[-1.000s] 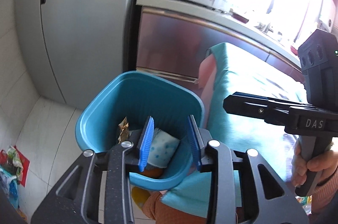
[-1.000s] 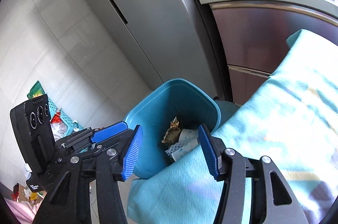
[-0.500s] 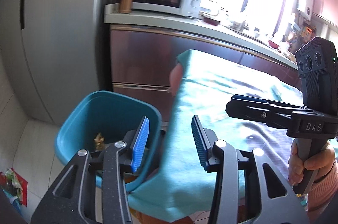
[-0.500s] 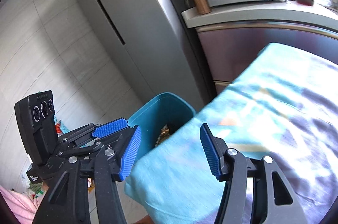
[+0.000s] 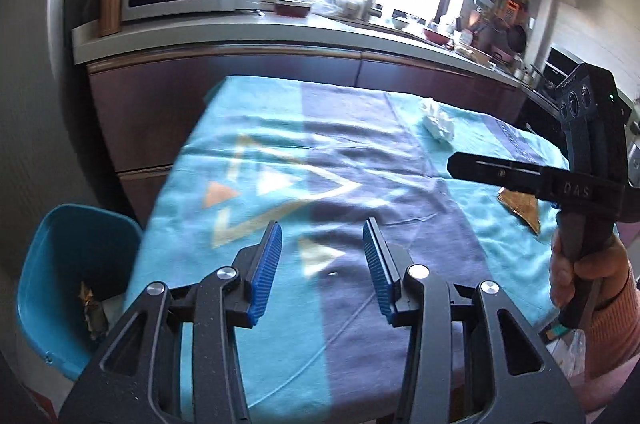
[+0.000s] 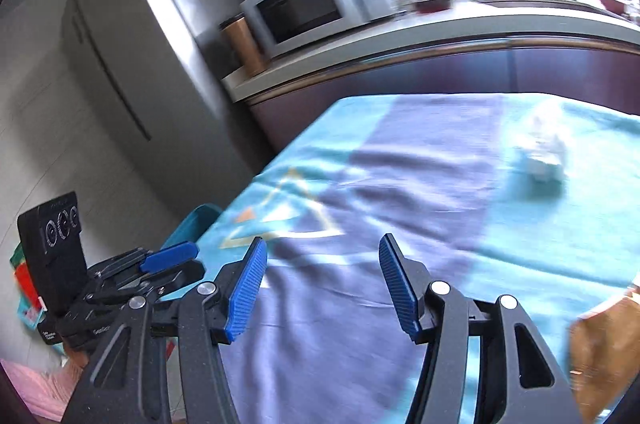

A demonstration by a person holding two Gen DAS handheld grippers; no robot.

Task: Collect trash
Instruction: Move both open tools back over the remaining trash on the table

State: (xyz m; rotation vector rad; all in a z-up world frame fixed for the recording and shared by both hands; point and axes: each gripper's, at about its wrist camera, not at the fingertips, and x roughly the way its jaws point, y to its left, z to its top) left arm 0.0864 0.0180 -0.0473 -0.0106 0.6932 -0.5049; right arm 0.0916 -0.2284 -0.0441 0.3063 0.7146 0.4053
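Both grippers, left (image 5: pixel 322 260) and right (image 6: pixel 322 284), gape empty over bare tablecloth (image 5: pixel 360 183), bin (image 5: pixel 60 264) beside its edge.

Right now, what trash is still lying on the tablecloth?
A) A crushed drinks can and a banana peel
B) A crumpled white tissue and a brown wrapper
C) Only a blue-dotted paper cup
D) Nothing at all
B: a crumpled white tissue lies at the far side of the tablecloth, and a brown wrapper sits nearer, partly behind the right gripper.
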